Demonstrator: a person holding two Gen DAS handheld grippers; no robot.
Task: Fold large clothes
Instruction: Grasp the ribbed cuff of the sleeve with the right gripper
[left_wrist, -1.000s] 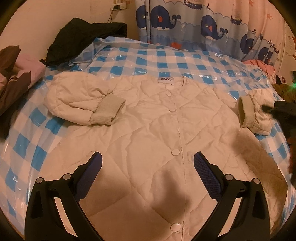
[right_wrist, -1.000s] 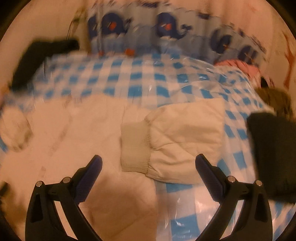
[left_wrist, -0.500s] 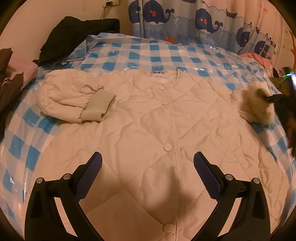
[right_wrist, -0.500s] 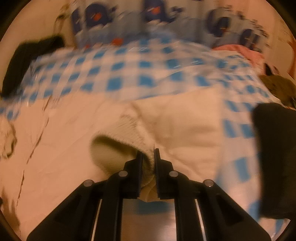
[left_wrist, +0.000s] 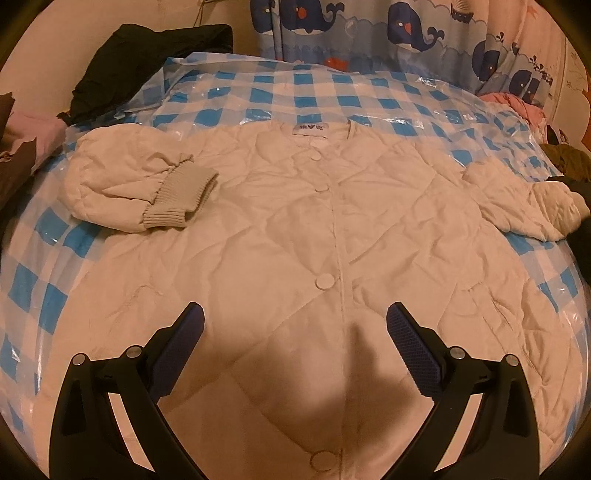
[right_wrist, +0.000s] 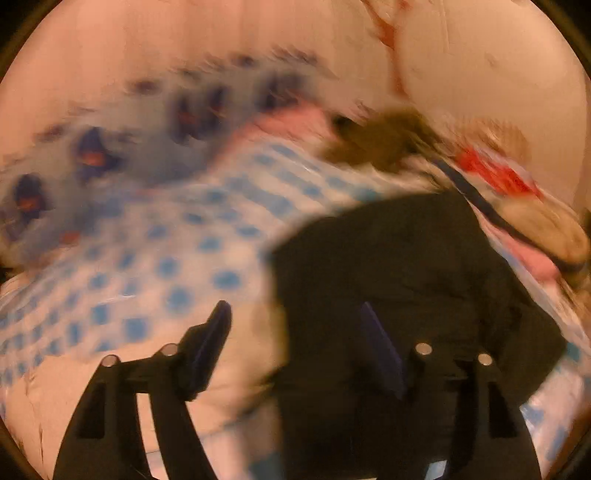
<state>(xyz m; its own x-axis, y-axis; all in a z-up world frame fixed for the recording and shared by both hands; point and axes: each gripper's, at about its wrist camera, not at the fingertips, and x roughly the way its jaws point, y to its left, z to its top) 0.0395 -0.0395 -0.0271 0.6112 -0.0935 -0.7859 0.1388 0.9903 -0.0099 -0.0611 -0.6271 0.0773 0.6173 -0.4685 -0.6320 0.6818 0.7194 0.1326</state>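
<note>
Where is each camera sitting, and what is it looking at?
Left wrist view: sits on the left gripper, looking down over the cream jacket on the checked cover; its two open fingers show.
Right wrist view: sits on the right gripper, blurred, facing a black garment at the bed's edge; its fingers show, apart, nothing between them.
Shared: the checked cover, whale curtain, and jacket.

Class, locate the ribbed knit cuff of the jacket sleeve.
In the left wrist view the ribbed cuff lies at upper left, folded onto the cream quilted jacket, left of its button line.
</note>
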